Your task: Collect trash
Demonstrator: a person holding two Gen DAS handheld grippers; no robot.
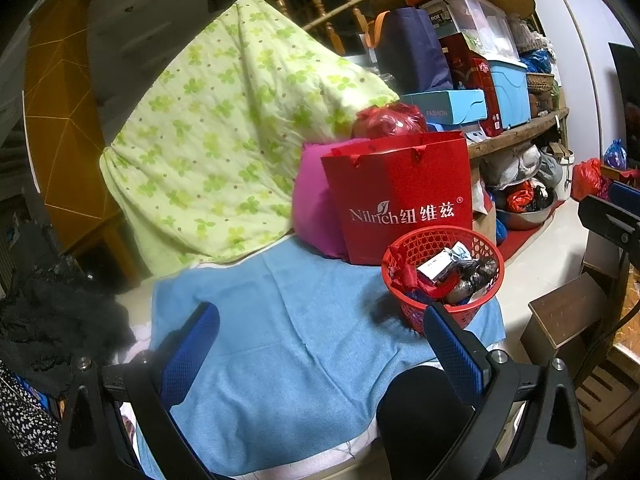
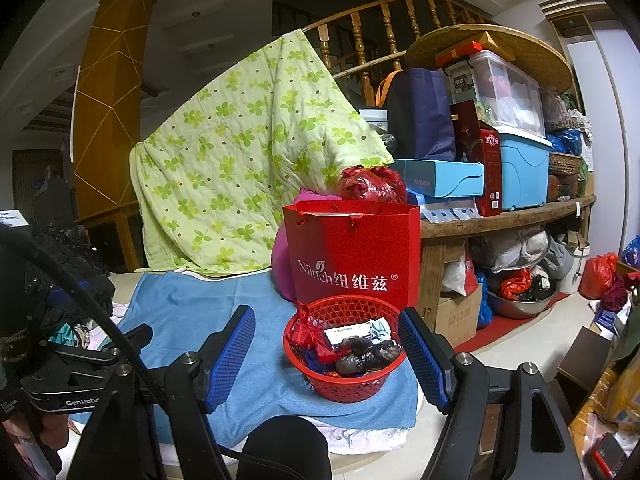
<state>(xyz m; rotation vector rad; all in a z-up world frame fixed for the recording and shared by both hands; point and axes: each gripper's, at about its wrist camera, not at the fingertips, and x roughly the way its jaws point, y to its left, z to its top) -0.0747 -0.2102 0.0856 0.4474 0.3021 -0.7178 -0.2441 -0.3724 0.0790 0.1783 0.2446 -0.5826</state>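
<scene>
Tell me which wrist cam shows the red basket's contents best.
Right wrist. The red basket sits centred between the open fingers of the right hand-held gripper, with its wrappers fully visible. In the left wrist view the basket sits off to the right, its near rim cut by a finger.

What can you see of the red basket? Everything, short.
The red basket is round, plastic-looking, with lattice openwork walls, and stands upright on the blue cloth near its right front corner, just before the red paper bag. It holds crumpled wrappers: red ones at left, dark ones in front, a white printed packet on top. Neither the right gripper nor the left gripper touches it; both are open.
</scene>
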